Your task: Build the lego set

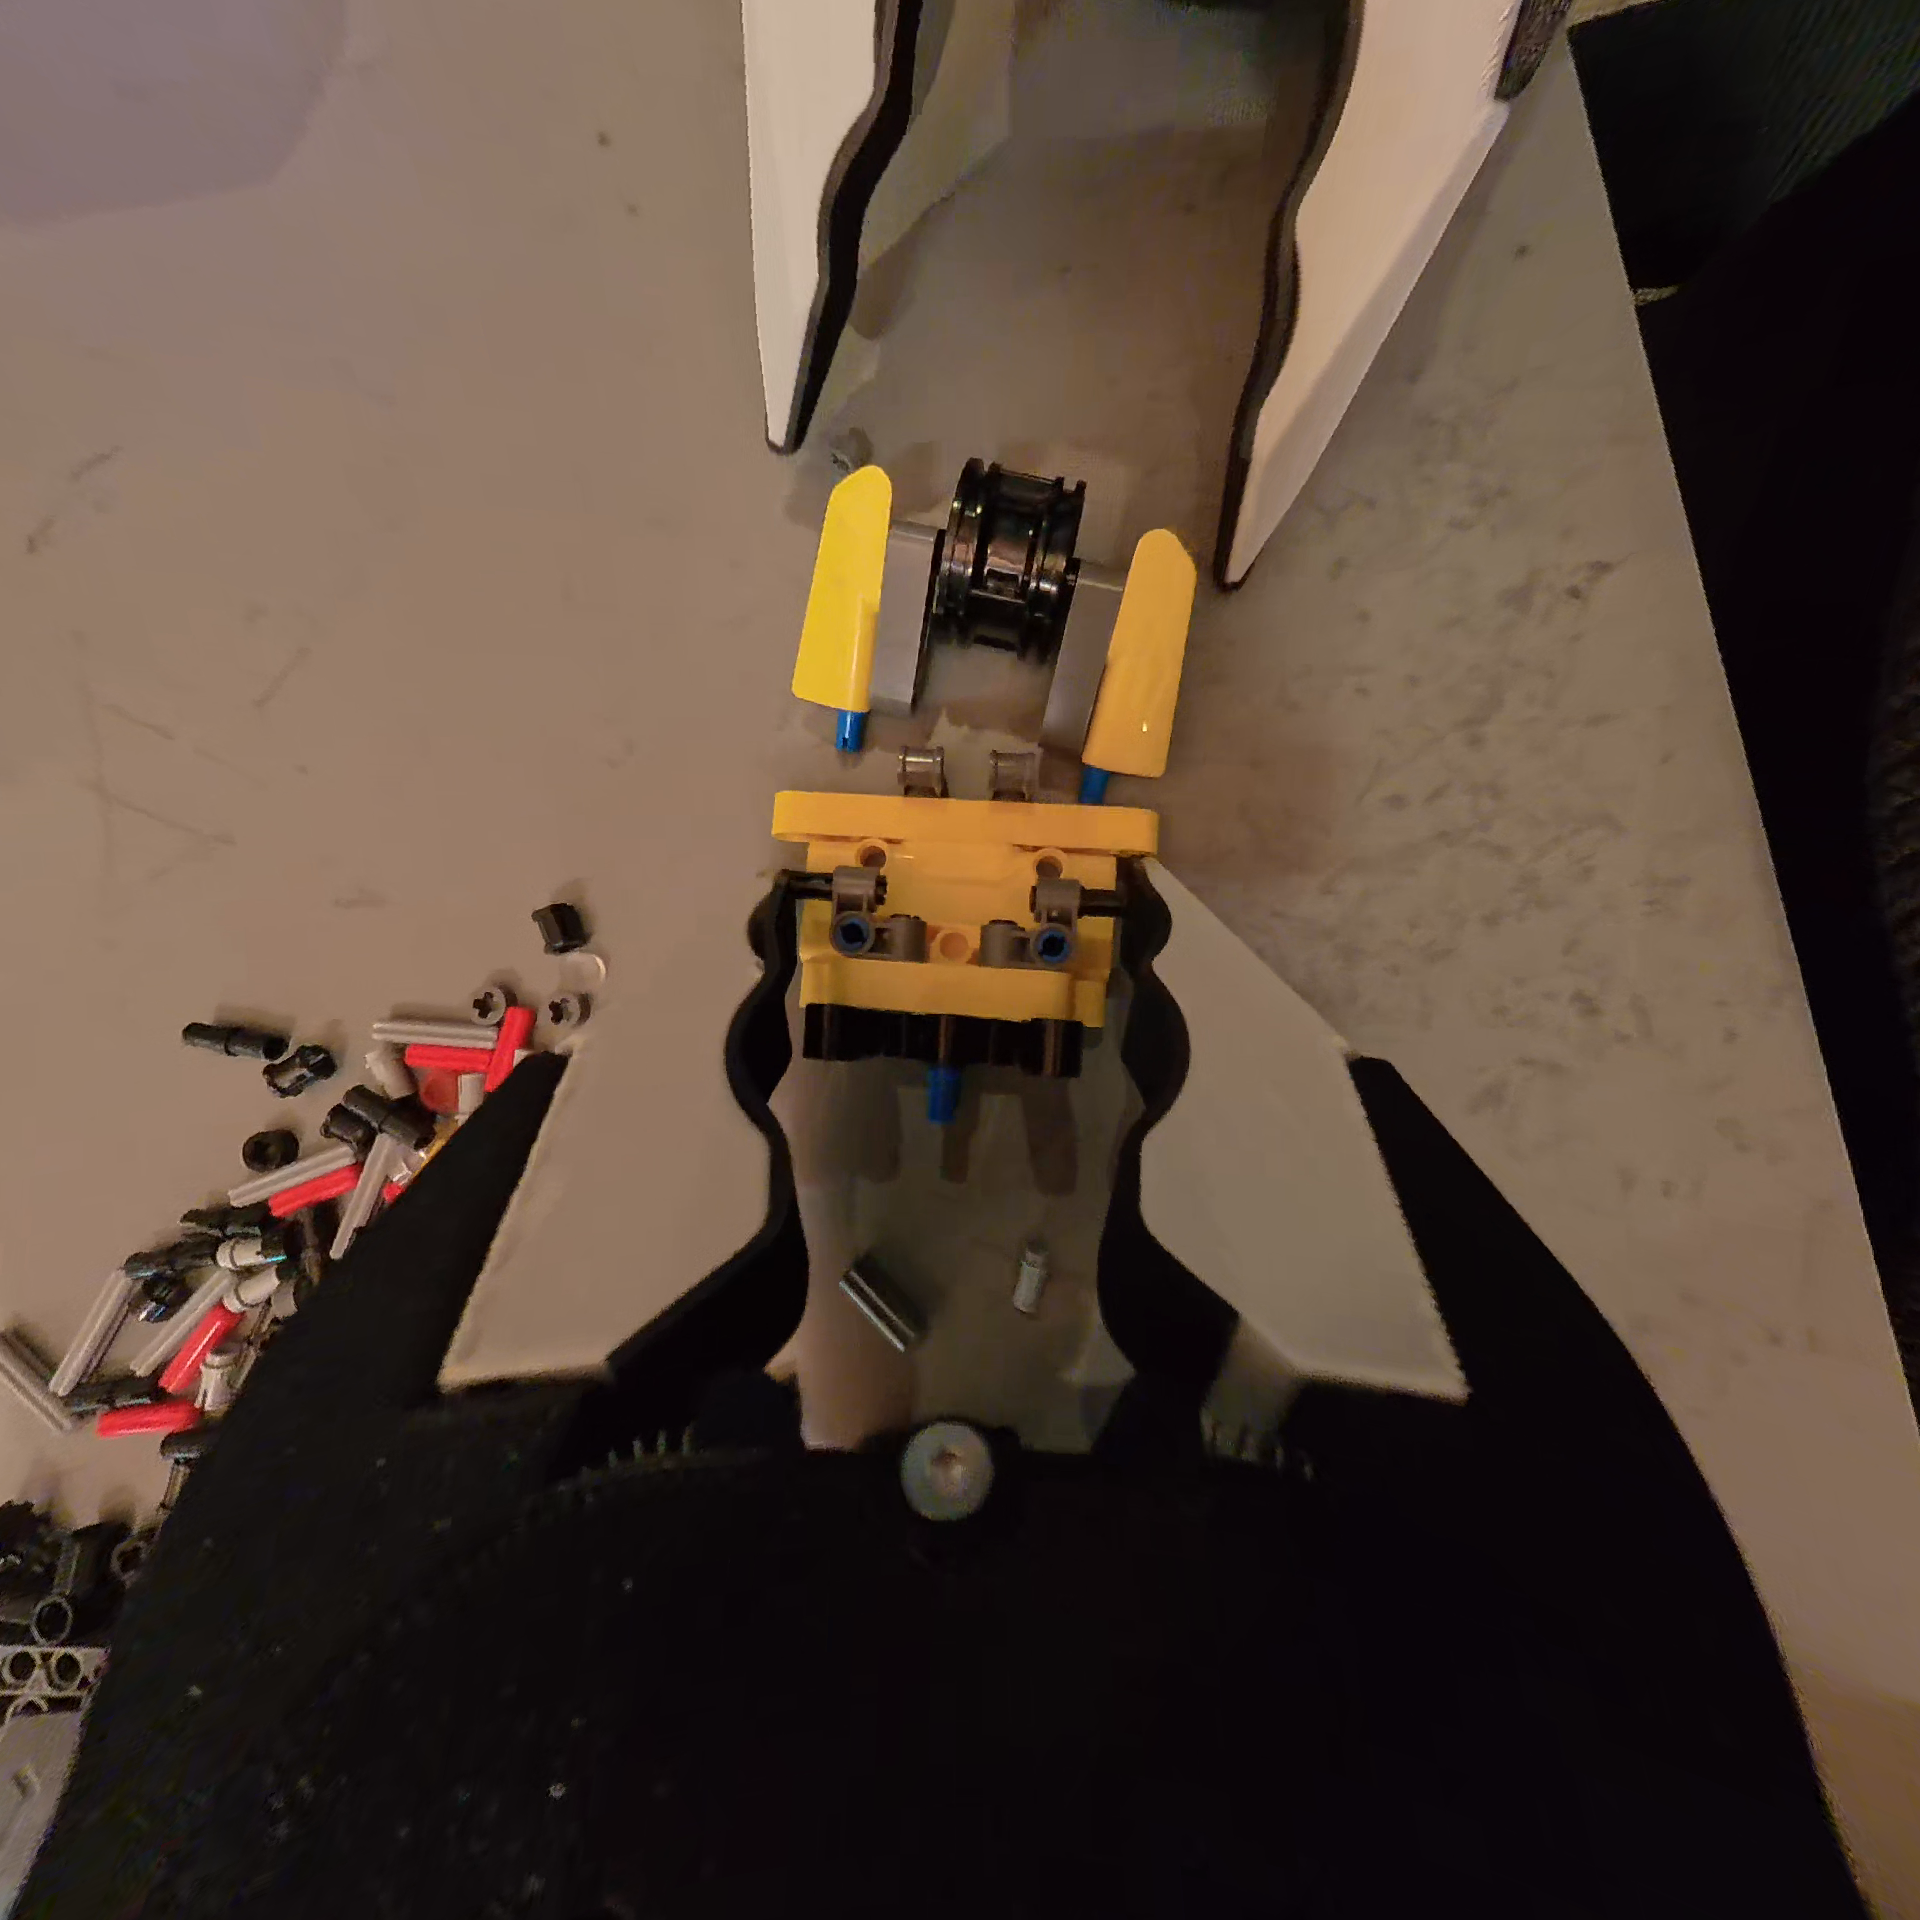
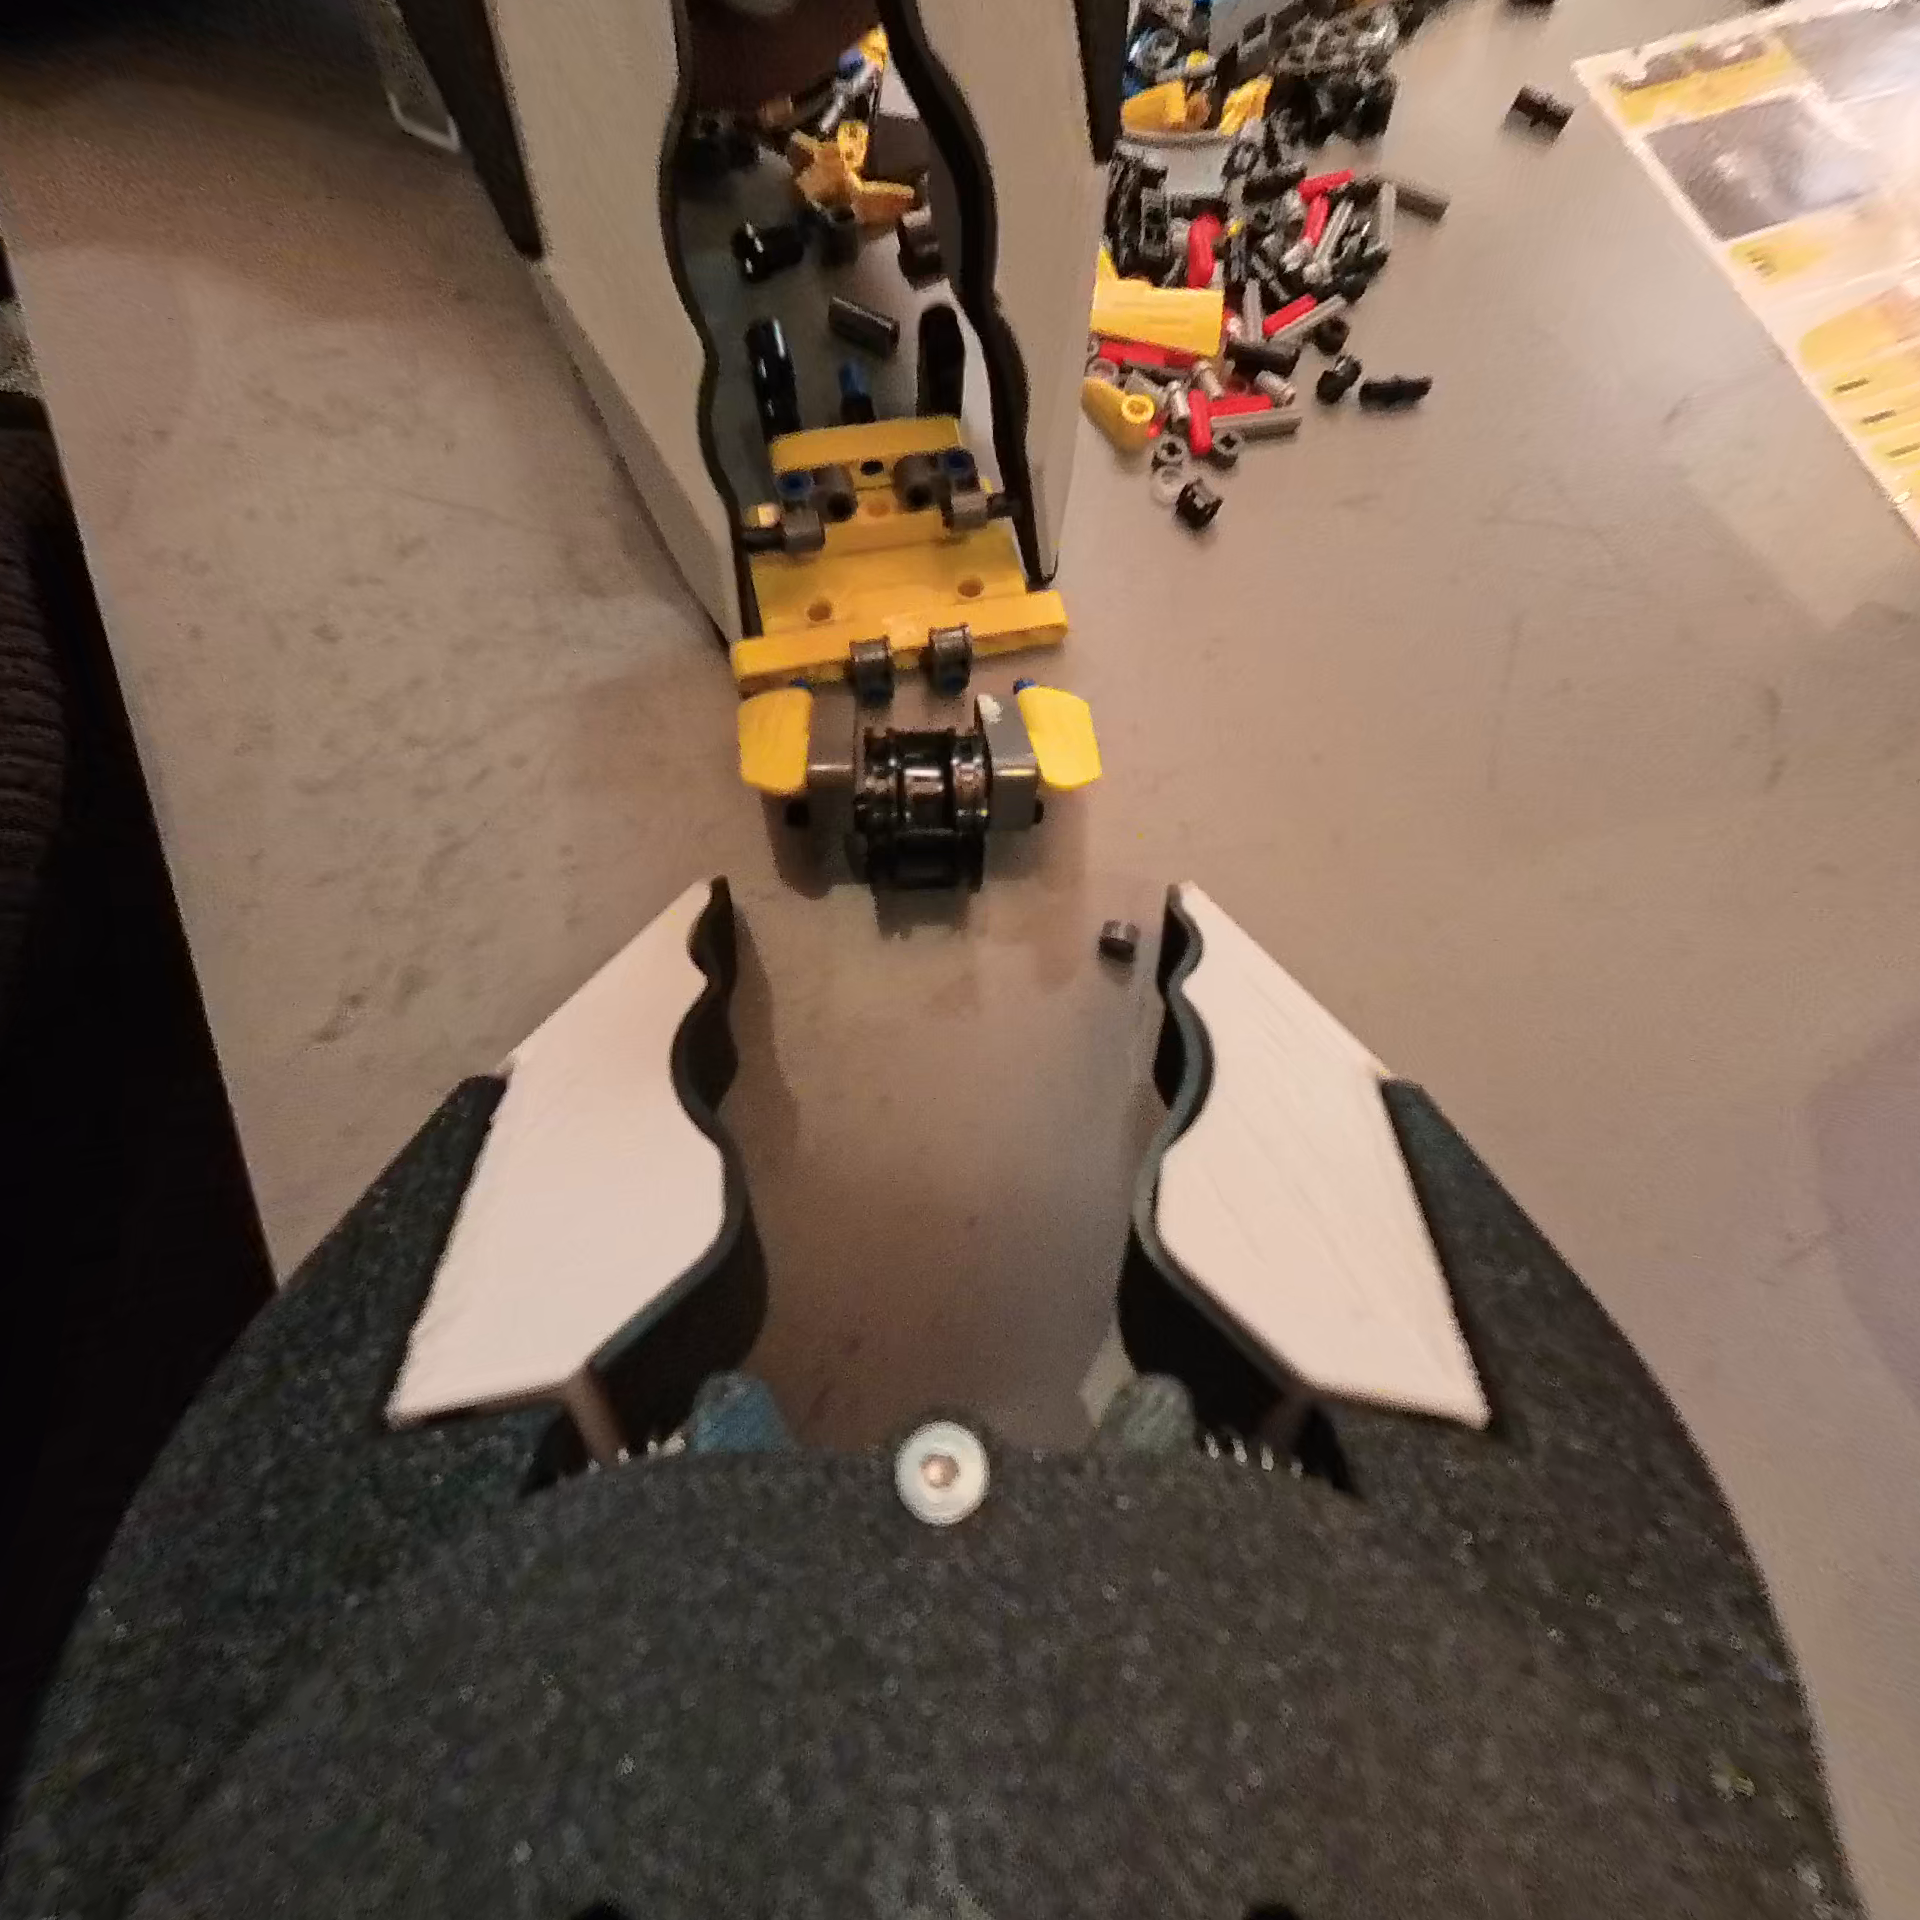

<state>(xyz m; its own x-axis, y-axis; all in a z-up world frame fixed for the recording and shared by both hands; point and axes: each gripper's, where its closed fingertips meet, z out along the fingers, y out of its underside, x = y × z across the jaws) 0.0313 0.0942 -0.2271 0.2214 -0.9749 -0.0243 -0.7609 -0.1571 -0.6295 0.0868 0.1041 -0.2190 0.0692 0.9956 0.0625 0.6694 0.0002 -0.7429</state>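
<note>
Glossy plastic wheel (image 1: pixel 1006 561), matt table (image 1: pixel 416 520)

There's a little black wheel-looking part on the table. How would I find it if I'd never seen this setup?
Start at the grey table and find the yellow block assembly clamped in the left gripper. Just beyond it, toward the open right gripper, sits a small piece with two yellow fins. The black wheel stands between those fins, the only round, grooved part there.
</note>
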